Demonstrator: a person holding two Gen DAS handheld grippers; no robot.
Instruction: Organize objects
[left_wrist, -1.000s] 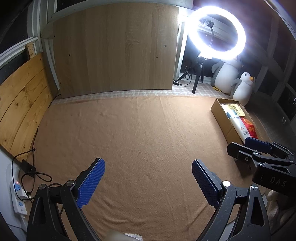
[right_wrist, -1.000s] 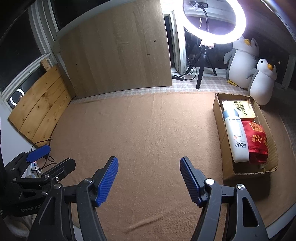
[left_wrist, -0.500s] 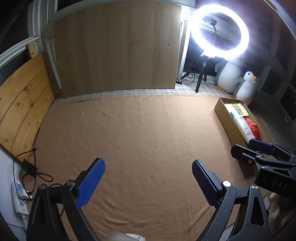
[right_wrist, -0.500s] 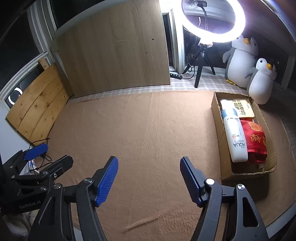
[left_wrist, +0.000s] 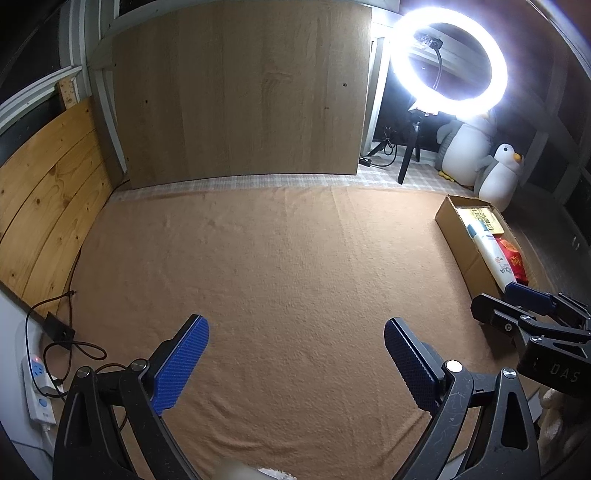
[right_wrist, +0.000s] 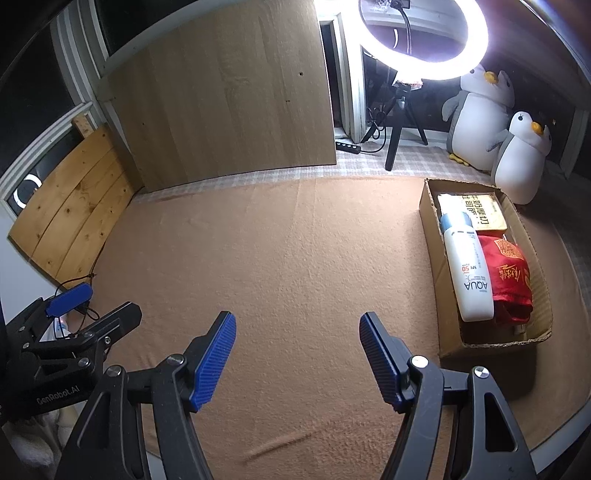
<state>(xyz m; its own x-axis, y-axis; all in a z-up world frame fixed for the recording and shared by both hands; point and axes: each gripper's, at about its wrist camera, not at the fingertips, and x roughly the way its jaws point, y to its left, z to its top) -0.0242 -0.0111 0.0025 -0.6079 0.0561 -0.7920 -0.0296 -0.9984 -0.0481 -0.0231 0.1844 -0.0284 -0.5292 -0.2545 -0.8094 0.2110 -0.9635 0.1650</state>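
Note:
A cardboard box (right_wrist: 432, 236) lies on the tan blanket at the right. It holds a white AQUA bottle (right_wrist: 467, 273), a red pouch (right_wrist: 508, 273) and a yellow packet (right_wrist: 480, 216). The box also shows in the left wrist view (left_wrist: 458, 240). My right gripper (right_wrist: 297, 358) is open and empty, low over the blanket, left of the box. My left gripper (left_wrist: 295, 365) is open and empty over the blanket's near part. The right gripper shows in the left wrist view (left_wrist: 517, 299), and the left gripper in the right wrist view (right_wrist: 92, 302).
A lit ring light (right_wrist: 421, 40) on a tripod and two plush penguins (right_wrist: 480, 118) stand behind the box. A wooden board (left_wrist: 240, 92) leans at the back and pine planks (left_wrist: 40, 192) at the left. A power strip (left_wrist: 37, 391) with cables lies near left.
Both views have drifted slightly; the box sits a little farther right and back in the left wrist view. Both grippers stay open and empty.

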